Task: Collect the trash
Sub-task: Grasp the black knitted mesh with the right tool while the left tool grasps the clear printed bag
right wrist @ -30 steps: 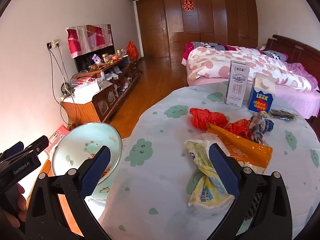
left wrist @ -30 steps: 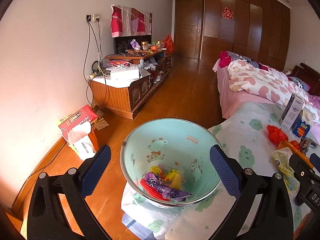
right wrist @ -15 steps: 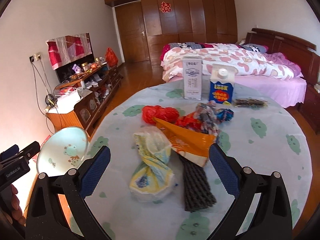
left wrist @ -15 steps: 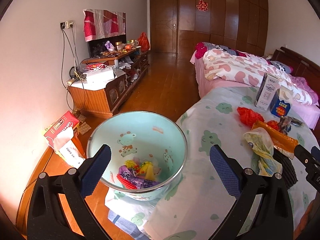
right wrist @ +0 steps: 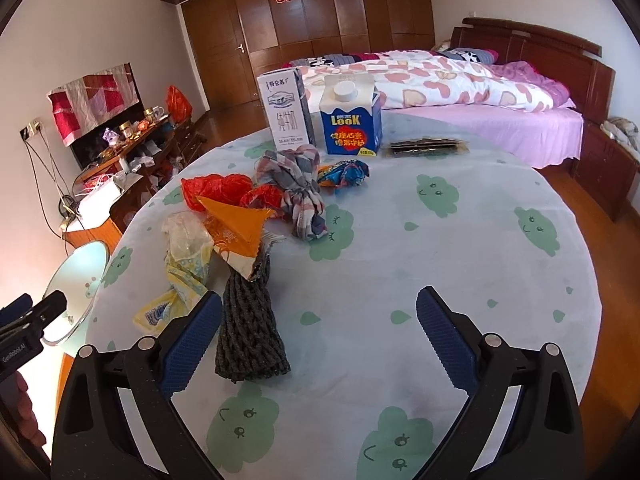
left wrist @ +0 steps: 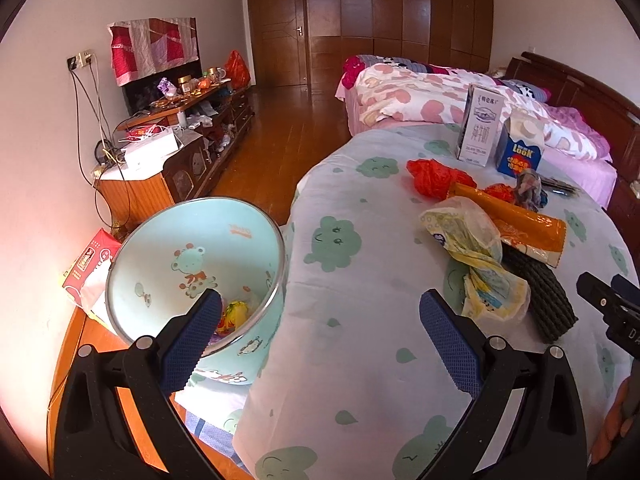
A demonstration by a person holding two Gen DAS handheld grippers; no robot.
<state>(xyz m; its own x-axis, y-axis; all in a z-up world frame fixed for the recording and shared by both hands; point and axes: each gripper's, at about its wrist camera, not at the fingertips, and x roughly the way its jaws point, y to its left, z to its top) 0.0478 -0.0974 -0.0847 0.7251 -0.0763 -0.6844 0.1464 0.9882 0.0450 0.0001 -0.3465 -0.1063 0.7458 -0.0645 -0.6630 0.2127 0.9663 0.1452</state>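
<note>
Round table (right wrist: pixel 460 264) holds scattered wrappers (right wrist: pixel 236 228); both grippers (left wrist: pixel 320 336) (right wrist: pixel 318 332) hover spread, empty.

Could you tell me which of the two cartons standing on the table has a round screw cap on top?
The shorter blue carton marked LOOK, with a white cap; the taller white carton beside it shows none.

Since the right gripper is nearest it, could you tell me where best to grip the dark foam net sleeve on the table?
Probably the near, free end of the dark foam net sleeve, coming from above with the open right gripper closing across its narrow width. Its far end is tucked under the orange wrapper, so a pull toward the camera should free it.
</note>
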